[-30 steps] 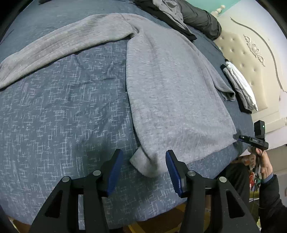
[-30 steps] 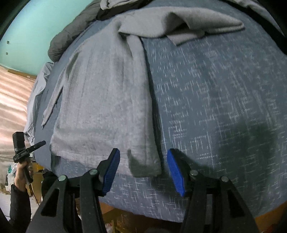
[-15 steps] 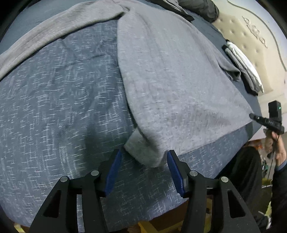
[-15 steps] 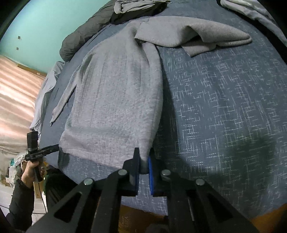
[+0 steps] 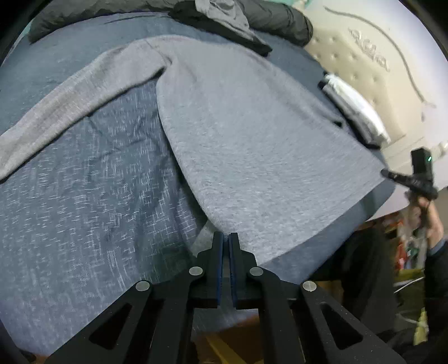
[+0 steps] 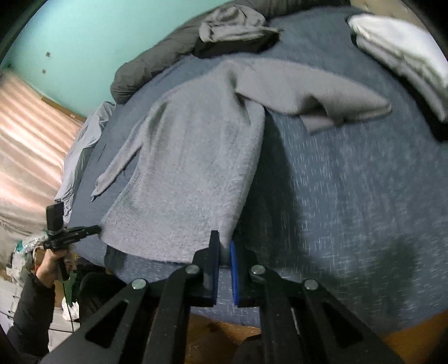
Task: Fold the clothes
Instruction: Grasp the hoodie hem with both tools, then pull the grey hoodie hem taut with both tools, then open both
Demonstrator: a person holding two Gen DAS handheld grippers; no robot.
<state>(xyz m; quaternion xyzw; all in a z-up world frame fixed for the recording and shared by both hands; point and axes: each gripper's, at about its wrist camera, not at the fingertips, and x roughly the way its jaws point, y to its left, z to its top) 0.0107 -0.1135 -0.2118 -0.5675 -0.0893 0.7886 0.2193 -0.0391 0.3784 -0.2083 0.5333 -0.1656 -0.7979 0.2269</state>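
Note:
A grey knit sweater (image 5: pixel 252 140) lies spread on the blue bed cover (image 5: pixel 84 196), one sleeve stretched out to the left. My left gripper (image 5: pixel 226 236) has its jaws closing tight on the near hem corner, which rises off the cover. In the right wrist view the same sweater (image 6: pixel 190 173) runs away from me, its other sleeve folded to the right. My right gripper (image 6: pixel 224 238) is shut on the other hem corner, also raised. Each gripper shows in the other's view: the right gripper (image 5: pixel 406 179) and the left gripper (image 6: pixel 72 232), at the hem's ends.
A dark jacket pile (image 5: pixel 252 16) with a grey garment lies at the bed's far side. Folded white clothes (image 6: pixel 400 50) sit by the padded headboard (image 5: pixel 378 70). A person's hand (image 6: pixel 53 266) grips the left tool beside the bed edge. A teal wall (image 6: pixel 84 33) stands behind.
Both grippers went from open around the hem corners to shut on them, the right one first. Both have since risen, lifting the hem off the cover.

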